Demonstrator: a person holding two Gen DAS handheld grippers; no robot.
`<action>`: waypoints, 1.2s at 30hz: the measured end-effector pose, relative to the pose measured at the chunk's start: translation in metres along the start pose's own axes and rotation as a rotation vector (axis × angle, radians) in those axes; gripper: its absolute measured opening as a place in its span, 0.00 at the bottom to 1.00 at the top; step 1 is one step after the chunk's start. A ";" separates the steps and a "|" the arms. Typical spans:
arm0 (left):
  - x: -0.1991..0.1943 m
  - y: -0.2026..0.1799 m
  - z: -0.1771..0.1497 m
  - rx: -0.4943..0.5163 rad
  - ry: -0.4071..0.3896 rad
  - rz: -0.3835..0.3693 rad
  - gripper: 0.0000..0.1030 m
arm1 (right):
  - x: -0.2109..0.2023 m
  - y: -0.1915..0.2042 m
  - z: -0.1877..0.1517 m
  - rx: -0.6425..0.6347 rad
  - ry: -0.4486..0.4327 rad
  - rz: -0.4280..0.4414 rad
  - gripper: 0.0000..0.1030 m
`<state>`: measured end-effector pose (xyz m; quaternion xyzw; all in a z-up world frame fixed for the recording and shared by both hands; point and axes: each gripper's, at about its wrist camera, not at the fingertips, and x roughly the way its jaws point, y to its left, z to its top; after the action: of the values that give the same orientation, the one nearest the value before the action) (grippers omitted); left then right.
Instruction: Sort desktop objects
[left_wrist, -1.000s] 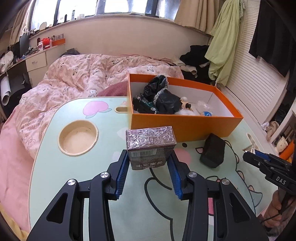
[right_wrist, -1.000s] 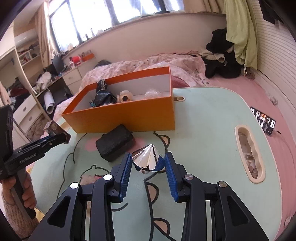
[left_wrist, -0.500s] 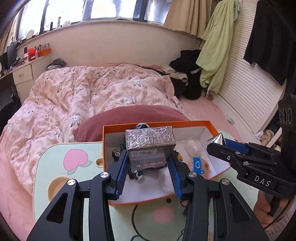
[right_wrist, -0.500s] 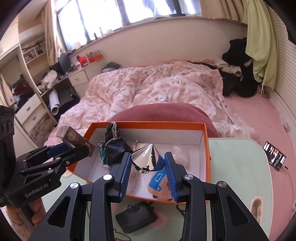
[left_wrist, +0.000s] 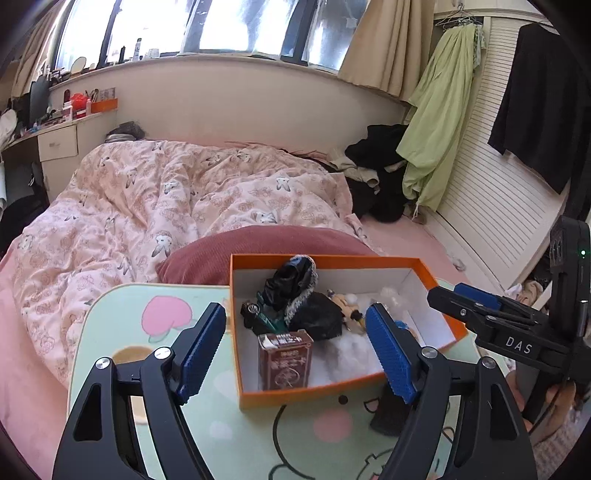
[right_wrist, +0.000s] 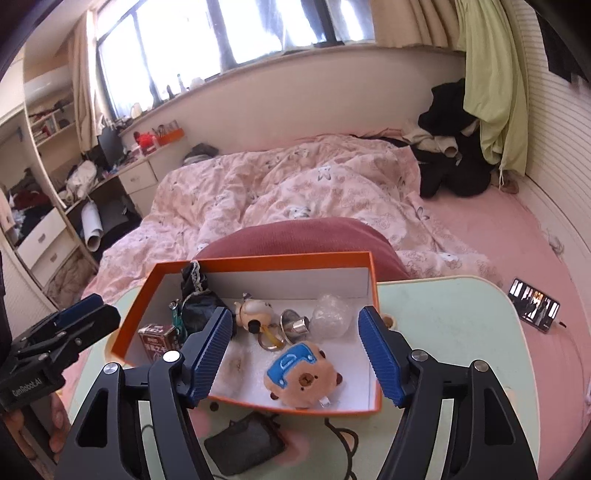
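Box on the table holds a brown carton, silver cone and bear plush. Left gripper and right gripper hang above it, jaws wide apart, empty.

The box sits mid-frame on the surface. In it, the carton stands at the left, the plush toy lower centre. A pouch lies below the box; the bed is above.

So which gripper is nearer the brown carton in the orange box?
Left. The left gripper hangs open right above the brown carton, at the orange box's left end. The right gripper is open over the bear plush, further right.
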<state>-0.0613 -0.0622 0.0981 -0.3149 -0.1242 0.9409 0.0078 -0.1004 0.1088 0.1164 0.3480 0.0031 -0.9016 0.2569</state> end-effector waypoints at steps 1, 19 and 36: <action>-0.006 -0.002 -0.008 0.010 0.010 -0.008 0.80 | -0.008 0.001 -0.006 -0.016 -0.001 -0.008 0.70; -0.006 -0.022 -0.133 0.065 0.153 0.218 0.81 | -0.029 -0.017 -0.133 0.003 0.157 -0.140 0.78; 0.003 -0.023 -0.138 0.087 0.186 0.249 1.00 | -0.023 -0.016 -0.145 -0.040 0.157 -0.213 1.00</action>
<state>0.0173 -0.0077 -0.0047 -0.4131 -0.0420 0.9058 -0.0839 -0.0027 0.1598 0.0177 0.4100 0.0779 -0.8936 0.1656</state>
